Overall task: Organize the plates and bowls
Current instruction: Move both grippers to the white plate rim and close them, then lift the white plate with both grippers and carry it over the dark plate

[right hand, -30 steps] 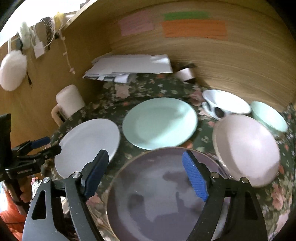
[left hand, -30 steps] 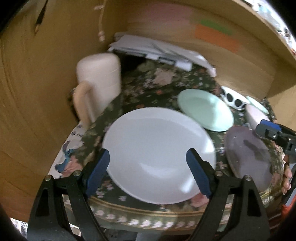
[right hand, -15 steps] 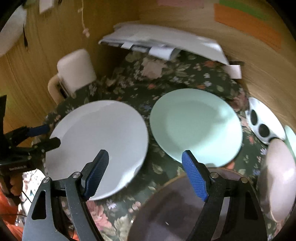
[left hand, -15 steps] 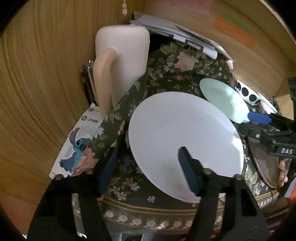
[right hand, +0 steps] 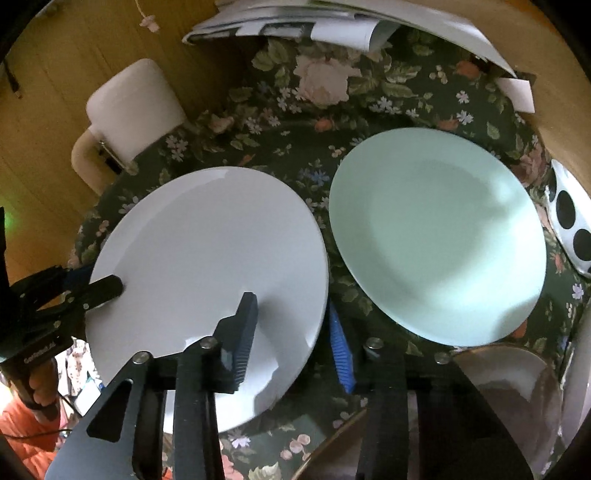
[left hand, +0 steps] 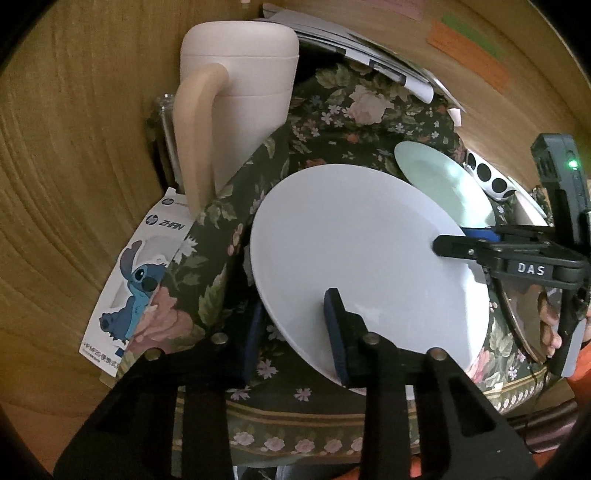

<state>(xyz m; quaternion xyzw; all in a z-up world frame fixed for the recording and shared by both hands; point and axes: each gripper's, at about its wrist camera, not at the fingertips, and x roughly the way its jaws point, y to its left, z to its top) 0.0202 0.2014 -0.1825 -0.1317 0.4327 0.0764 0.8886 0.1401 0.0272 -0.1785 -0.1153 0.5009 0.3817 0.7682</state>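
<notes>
1. Wood-panelled corner; round tabletop (right hand: 369, 110) under a dark floral cloth, papers (right hand: 295, 26) stacked at the back, a cream mug (left hand: 240, 92) at the left edge.
2. White plate (left hand: 351, 251) sits front-left on the cloth, mint plate (right hand: 436, 236) just beside it to the right, and they look near-touching at the rims. Dark glass plate (right hand: 509, 391) is at the near right, a polka-dot bowl (right hand: 572, 229) at the far right.
3. Left hand-held gripper (left hand: 295, 339): fingers straddle the white plate's near-left rim, one blue pad (left hand: 334, 332) over the top face, the other below the edge. Narrow gap, and full clamp can't be confirmed.
4. Right hand-held gripper (right hand: 295, 332): same straddle on the opposite rim, one finger (right hand: 245, 325) above the plate, the blue one in the gap toward the mint plate. Closing on the rim, contact not verifiable.
5. Plate looks tipped up off the cloth on the left side in the left wrist view.
6. Risks, my read:
 - Glazed rim and shallow bite, so the plate could slip out if one side lifts first.
 - Uneven lift would tilt it and its right edge could knock the mint plate.
 - The lower finger could snag the cloth and drag the other dishes.
 - Mug is close on the left, so a swing could clip it.
</notes>
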